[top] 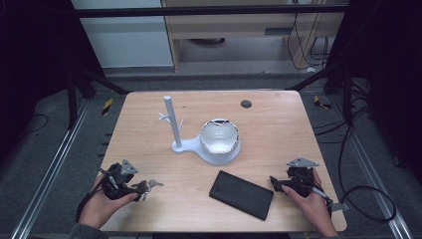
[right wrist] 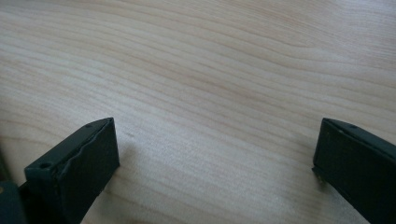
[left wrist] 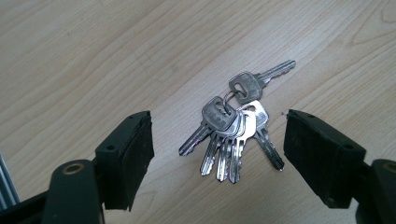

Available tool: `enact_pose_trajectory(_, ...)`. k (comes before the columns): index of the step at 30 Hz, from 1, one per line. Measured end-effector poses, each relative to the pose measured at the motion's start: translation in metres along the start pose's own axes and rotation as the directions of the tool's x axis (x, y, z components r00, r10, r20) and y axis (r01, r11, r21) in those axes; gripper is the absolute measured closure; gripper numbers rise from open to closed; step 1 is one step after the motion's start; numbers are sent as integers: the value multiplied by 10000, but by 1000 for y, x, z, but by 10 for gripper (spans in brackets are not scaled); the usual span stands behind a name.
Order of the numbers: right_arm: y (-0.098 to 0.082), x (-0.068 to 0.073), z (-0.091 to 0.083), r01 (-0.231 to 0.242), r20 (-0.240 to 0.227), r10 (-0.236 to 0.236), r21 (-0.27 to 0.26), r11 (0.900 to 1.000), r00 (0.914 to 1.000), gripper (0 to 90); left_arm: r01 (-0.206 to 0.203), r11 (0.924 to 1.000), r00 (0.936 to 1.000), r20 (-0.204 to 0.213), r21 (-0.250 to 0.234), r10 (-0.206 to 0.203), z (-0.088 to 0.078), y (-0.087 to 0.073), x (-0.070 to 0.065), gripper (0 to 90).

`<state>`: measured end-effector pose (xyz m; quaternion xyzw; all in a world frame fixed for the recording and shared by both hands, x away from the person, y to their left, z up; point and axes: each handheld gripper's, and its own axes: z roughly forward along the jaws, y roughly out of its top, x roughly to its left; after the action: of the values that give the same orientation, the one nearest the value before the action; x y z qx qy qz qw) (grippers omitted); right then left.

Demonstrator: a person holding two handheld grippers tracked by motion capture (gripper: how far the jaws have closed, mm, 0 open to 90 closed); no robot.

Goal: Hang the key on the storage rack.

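Pale wood-grain laminate covered the table (top: pixel 278 134), a rounded-corner slab standing on a grey floor with dark framing and cables around it. Near its front left corner, the left gripper (top: pixel 141 187) lay low over the tabletop in the person's left hand (top: pixel 102 206), its two black jaws spread wide apart. Between them, in the left gripper view, lay a bunch of keys (left wrist: pixel 233 133): several flat silver keys fanned out from one small metal ring, their toothed blades pointing toward the camera, one key turned away toward the upper right. The jaw pads, matte and slightly rough along their edges, stood clear of the keys on both sides, with bare wood showing in each gap; nothing was pinched. The keys rested flat on the table.

At the front right, the right gripper (top: pixel 274 182) sat in the right hand (top: pixel 313 206), pointing left across the tabletop. Its own view showed both jaws standing far apart over smooth, streaked wood grain, with nothing between them.

Just left of that gripper lay a black case (top: pixel 241 194), a flat matte rectangle set at a slant. Farther back, near the table's middle, stood a white stand (top: pixel 171 122), a slim upright post with short pegs on a rounded base, and a glossy white bowl (top: pixel 219 137) touching that base.
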<state>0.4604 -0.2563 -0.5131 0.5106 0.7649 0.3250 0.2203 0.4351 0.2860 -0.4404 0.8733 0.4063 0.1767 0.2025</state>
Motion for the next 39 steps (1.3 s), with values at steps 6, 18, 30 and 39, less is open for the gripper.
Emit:
enact_pose_trajectory(6,1,0,1,-10,25,10,-6,10000,10000,4,-314,9976,9990,343,618,293,2,1,1,301)
enact_pose_trajectory(18,0,1,0,-36,35,36,-22,10000,10000,6,-877,9899,9949,602,1110,814,24,7,6,322)
enact_pose_trajectory(30,-1,2,-1,-52,-11,52,13,10000,10000,6,-976,9807,9913,1043,1696,806,38,8,13,303)
enact_pose_trajectory(39,-1,2,-1,7,4,-7,-15,10000,10000,6,-1000,9782,9835,1670,1819,695,38,8,13,574)
